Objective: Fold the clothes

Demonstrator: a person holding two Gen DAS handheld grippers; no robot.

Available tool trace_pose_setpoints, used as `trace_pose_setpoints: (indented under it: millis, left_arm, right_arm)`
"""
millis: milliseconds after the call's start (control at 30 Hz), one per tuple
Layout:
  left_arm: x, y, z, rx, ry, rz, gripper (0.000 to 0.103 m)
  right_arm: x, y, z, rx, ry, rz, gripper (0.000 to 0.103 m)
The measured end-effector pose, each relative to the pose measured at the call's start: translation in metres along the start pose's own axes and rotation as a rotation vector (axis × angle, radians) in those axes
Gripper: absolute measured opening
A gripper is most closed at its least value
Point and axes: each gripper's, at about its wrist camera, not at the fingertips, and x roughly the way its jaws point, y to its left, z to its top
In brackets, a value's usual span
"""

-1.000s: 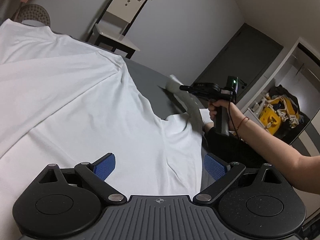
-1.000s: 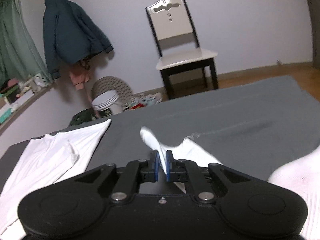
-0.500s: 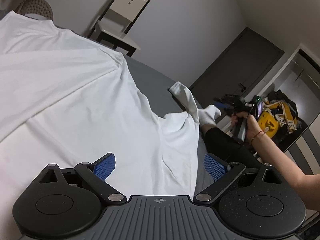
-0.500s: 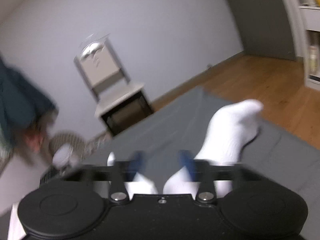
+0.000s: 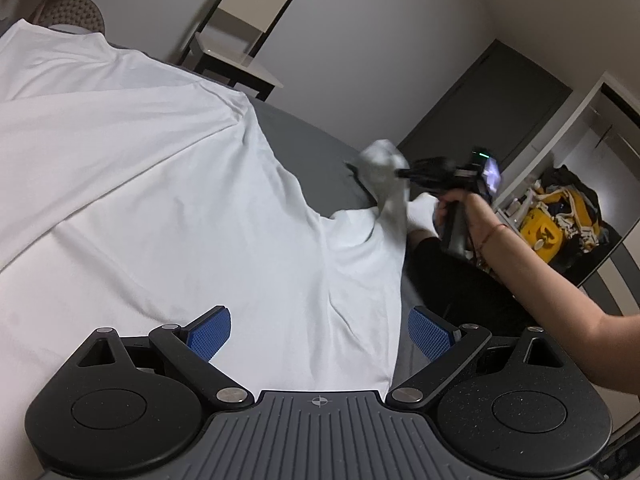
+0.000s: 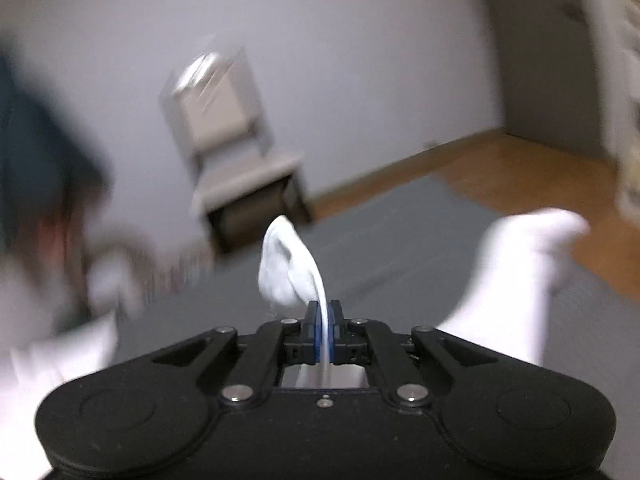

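My right tongs (image 6: 326, 334) pinch the limp white cotton shirt's sleeve (image 6: 290, 268), light and floppy, best gripped at edges; left tongs (image 5: 318, 334) gape wide above its hem.

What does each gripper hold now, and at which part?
The right gripper pinches a corner of the white shirt, likely a sleeve. The left gripper is open and holds nothing.

white shirt (image 5: 160, 184) spread flat, sleeve (image 6: 292, 268) lifted
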Motion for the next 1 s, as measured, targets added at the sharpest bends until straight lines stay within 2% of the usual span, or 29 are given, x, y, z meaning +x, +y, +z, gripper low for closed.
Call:
trace_pose_setpoints:
  millis: [33, 100, 167, 233, 267, 300, 333, 400, 567, 667, 733, 767, 800, 833, 933, 1000]
  left_arm:
    - [0.0, 0.001, 0.0, -0.004, -0.001, -0.005, 0.096]
    - [0.0, 0.001, 0.0, -0.012, 0.001, -0.016, 0.096]
    - [0.0, 0.0, 0.0, -0.009, 0.001, -0.027, 0.096]
    - [-0.003, -0.003, 0.001, 0.0, -0.005, -0.036, 0.096]
    - [-0.004, -0.004, 0.001, 0.005, -0.01, -0.038, 0.096]
    - [-0.006, -0.004, 0.001, 0.009, -0.015, -0.041, 0.096]
    - [-0.008, -0.005, 0.002, 0.008, -0.02, -0.042, 0.096]
    - [-0.011, -0.005, 0.002, 0.002, -0.029, -0.042, 0.096]
    - [-0.014, -0.003, 0.001, 0.008, -0.023, -0.029, 0.096]
    - [-0.011, -0.003, -0.002, 0.011, -0.001, -0.042, 0.096]
    - [-0.008, -0.005, -0.003, 0.022, 0.01, -0.051, 0.096]
    - [-0.006, -0.006, -0.004, 0.028, 0.015, -0.055, 0.096]
    - [-0.004, -0.007, -0.004, 0.033, 0.02, -0.058, 0.096]
    - [-0.003, -0.008, -0.005, 0.036, 0.024, -0.058, 0.096]
    - [0.001, -0.007, -0.004, 0.028, 0.027, -0.054, 0.096]
    - [0.001, -0.008, -0.003, 0.027, 0.015, -0.057, 0.096]
  right_arm:
    - [-0.012, -0.015, 0.005, 0.071, -0.027, 0.005, 0.004]
    - [-0.026, -0.037, 0.007, 0.12, -0.02, -0.035, 0.005]
    - [-0.03, -0.058, 0.002, 0.155, 0.042, -0.126, 0.005]
    - [-0.031, -0.081, -0.003, 0.274, 0.102, -0.14, 0.006]
    - [-0.032, -0.091, -0.005, 0.34, 0.12, -0.141, 0.009]
    - [-0.034, -0.099, -0.006, 0.387, 0.122, -0.151, 0.017]
    - [-0.037, -0.102, -0.007, 0.406, 0.11, -0.151, 0.029]
    - [-0.043, -0.101, -0.009, 0.419, 0.076, -0.13, 0.038]
    - [-0.035, -0.099, -0.008, 0.393, 0.069, -0.117, 0.039]
    - [-0.015, -0.106, 0.0, 0.397, 0.047, -0.114, 0.039]
    - [0.003, -0.109, 0.002, 0.446, 0.031, -0.063, 0.035]
    - [0.008, -0.114, 0.002, 0.48, 0.028, -0.022, 0.027]
    - [0.011, -0.119, 0.002, 0.511, 0.023, 0.021, 0.009]
    - [0.012, -0.122, 0.002, 0.533, 0.007, 0.063, 0.005]
    - [0.005, -0.12, 0.004, 0.534, -0.066, 0.177, 0.004]
    - [-0.004, -0.102, 0.01, 0.471, -0.081, 0.253, 0.004]
